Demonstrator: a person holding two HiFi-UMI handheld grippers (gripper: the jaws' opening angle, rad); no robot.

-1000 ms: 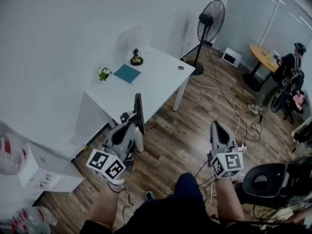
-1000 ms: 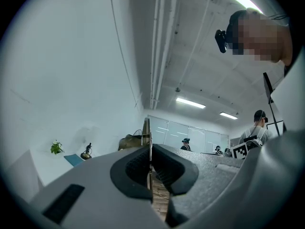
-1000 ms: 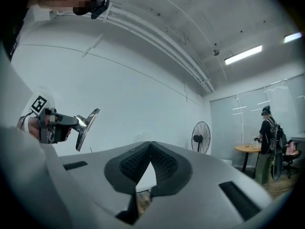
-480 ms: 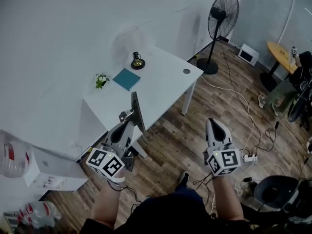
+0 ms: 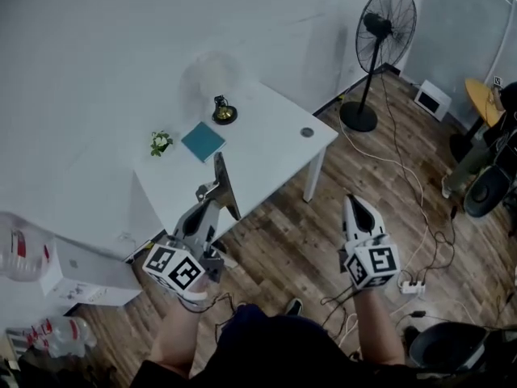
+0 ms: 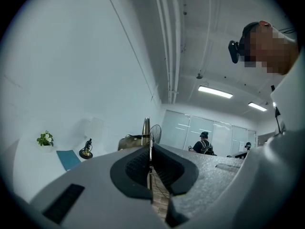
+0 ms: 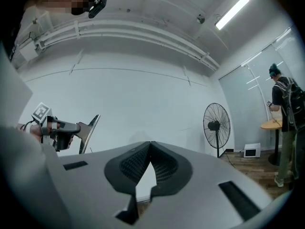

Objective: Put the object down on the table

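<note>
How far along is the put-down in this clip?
Done: the left hand-held gripper is clamped on a flat metal blade. In hand: the blade is in the air near the white table's front edge. Left: set it on the tabletop and release. The right hand-held gripper is shut and empty.

Ahead of me, a white table (image 5: 266, 148) stands against a plain white wall (image 5: 97, 47) on a wood-plank floor (image 5: 291, 233). A black pedestal fan (image 5: 386, 31) stands to its right, with cables (image 5: 401, 183) trailing across the boards. Strip lights (image 6: 215, 92) glow on the ceiling. Glass panels (image 6: 219, 132) close the far end.
</note>
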